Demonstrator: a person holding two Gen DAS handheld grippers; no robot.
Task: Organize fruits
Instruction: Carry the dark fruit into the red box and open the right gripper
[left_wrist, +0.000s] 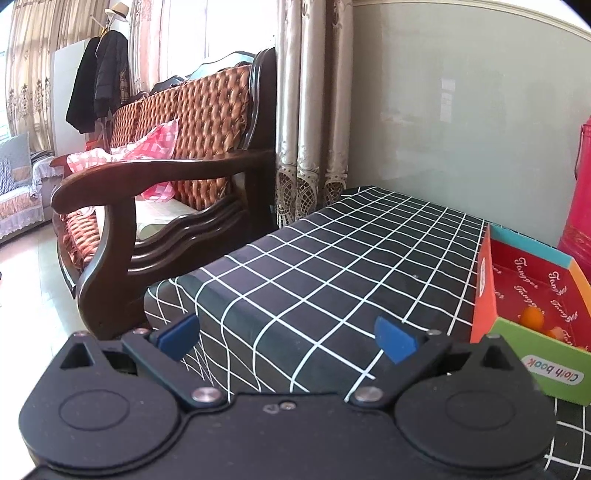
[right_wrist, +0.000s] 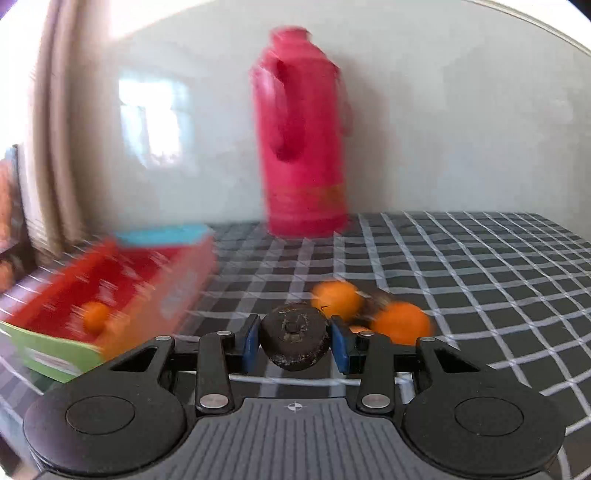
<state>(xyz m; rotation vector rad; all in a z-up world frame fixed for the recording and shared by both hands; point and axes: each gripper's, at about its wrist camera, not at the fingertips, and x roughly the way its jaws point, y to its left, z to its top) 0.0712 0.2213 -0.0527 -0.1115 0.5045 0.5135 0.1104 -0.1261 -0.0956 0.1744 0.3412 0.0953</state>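
1. In the left wrist view, the left gripper (left_wrist: 288, 338) is wide open and holds nothing; it hovers over the checked tablecloth (left_wrist: 332, 266). To the right of it stands a colourful cardboard box (left_wrist: 495, 295), open on top, and at least one orange fruit (left_wrist: 532, 316) lies inside. A red thermos (left_wrist: 580, 206) stands behind the box at the wall. A wooden sofa (left_wrist: 177, 177) stands left of the table.
2. The right wrist view is blurred. The right gripper (right_wrist: 294, 341) is closed on a dark round fruit (right_wrist: 294, 339), held above the cloth. Just behind it, on the tablecloth (right_wrist: 480, 266), lie two oranges (right_wrist: 400, 325) near each other. The box (right_wrist: 110, 295) is to the left, with an orange (right_wrist: 95, 316) in it. The thermos (right_wrist: 303, 140) stands behind, against the wall.
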